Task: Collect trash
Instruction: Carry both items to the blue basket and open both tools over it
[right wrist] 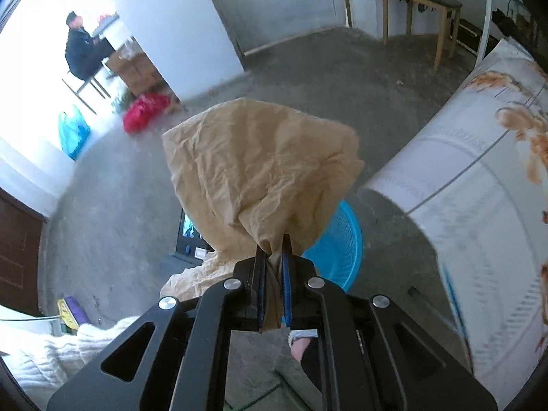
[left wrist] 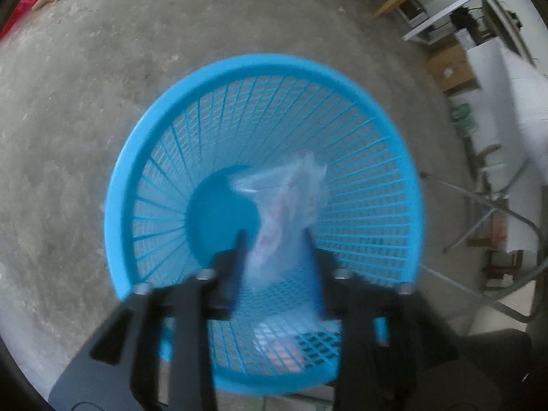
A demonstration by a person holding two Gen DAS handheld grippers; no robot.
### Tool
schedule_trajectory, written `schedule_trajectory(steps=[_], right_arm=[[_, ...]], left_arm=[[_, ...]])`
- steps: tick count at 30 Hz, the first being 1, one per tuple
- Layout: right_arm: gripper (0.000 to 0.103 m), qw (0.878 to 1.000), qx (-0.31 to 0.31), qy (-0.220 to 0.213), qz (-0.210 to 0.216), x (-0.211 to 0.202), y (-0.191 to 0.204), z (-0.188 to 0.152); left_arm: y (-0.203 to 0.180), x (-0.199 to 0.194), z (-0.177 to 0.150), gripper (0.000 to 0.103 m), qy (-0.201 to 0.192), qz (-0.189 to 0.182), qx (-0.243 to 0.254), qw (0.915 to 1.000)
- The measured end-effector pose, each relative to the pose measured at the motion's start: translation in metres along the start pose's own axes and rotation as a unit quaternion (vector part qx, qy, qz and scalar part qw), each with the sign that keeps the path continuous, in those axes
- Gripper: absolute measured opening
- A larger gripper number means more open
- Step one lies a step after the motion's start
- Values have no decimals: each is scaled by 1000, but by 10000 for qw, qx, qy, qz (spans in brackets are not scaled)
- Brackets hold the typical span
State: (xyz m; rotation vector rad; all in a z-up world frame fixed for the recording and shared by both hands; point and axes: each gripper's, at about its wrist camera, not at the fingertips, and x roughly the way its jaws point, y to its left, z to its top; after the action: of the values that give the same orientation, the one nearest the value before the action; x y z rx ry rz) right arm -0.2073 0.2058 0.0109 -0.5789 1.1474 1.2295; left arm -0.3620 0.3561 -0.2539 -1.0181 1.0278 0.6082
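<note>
Because the paper (right wrist: 260,167) was light, soft and crumpled, the right gripper (right wrist: 274,257) pinched its bunched edge shut, the basket (right wrist: 346,239) at 4 o'clock; the left gripper (left wrist: 274,239) stood apart around a limp plastic bag (left wrist: 281,198) over the basket.

Both tongs are matte black, each arm pierced by a long slot and pinned with round silver screws. The right tongs (right wrist: 274,257) carry blue pads (right wrist: 286,287) inside their fingers. A chunky white knitted sleeve (right wrist: 61,352) shows at the lower left of the right view.

clear plastic bag (left wrist: 284,202) blurred inside blue mesh basket (left wrist: 219,78), crumpled brown paper (right wrist: 260,167) hanging
</note>
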Motion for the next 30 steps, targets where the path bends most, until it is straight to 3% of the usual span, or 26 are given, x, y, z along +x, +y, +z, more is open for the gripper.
schedule_trajectory(steps=[3,6,11,12,14,15,16,17,22,25,30], right_arm=[[9,9993,119,300,-189,16,-3,3],[9,9974,190,677,-166,38,-1,3],[12,9905,396,1311,-90,96,2,0],[18,9888,490,1398,-197,109,2,0],[40,9849,719,1516,-421,128,-5,-4],[62,9811,819,1651,-586,141,-5,-3],[68,9801,830,1689,-625,148,-4,-1],[68,9799,777,1702,-699,154,-1,1],[69,9853,93,1424,-943,143,21,13],[70,9884,-132,1263,-835,125,25,18],[70,9945,-326,911,-407,62,29,24]], left_arm=[[1,-7,-3,34,-131,104,2,9999],[11,-41,-15,38,-454,111,-110,9988],[28,-109,-27,44,-1273,163,-322,9912],[33,-120,-28,44,-1402,196,-382,9892],[48,-137,-31,44,-1555,197,-493,9864],[51,-145,-32,44,-1631,161,-555,9849],[53,-148,-33,44,-1666,144,-578,9842],[54,-153,-34,44,-1721,136,-591,9832],[50,-165,-34,44,-1872,168,-560,9806],[48,-168,-32,44,-1926,142,-576,9795],[39,-179,-34,44,-2030,-10,-497,9779]])
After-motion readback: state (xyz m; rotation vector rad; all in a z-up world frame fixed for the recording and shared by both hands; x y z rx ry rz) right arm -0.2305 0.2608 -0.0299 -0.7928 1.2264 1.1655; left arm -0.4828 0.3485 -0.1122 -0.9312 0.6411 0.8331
